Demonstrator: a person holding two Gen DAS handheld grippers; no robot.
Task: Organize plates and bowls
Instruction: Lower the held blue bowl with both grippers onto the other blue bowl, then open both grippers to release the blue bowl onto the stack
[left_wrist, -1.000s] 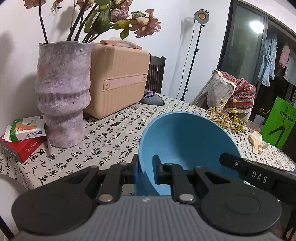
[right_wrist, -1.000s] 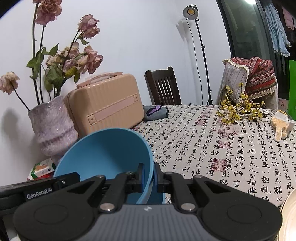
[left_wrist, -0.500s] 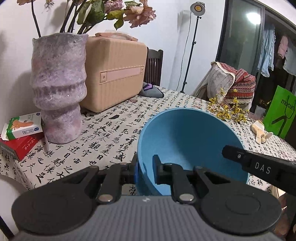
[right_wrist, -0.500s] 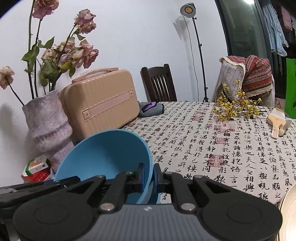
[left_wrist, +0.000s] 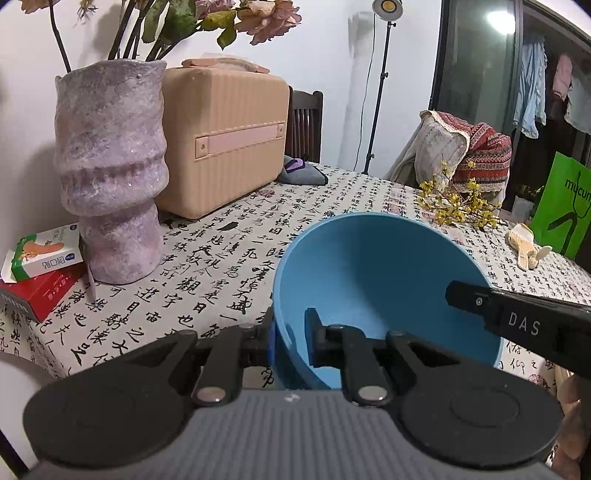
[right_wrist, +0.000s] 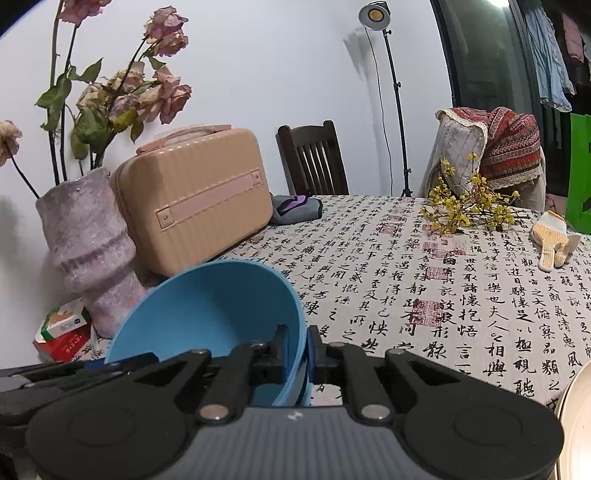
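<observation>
Two tongs, left (left_wrist: 290, 334) and right (right_wrist: 295, 345), clench one blue bowl's (left_wrist: 376, 273) rim.

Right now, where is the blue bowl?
In both wrist views the blue bowl is held by opposite rims between left gripper and right gripper, near the vase.

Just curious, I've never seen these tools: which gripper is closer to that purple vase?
Left. The left gripper clamps the blue bowl's rim on the side facing the vase; the right gripper clamps the far rim.
</observation>
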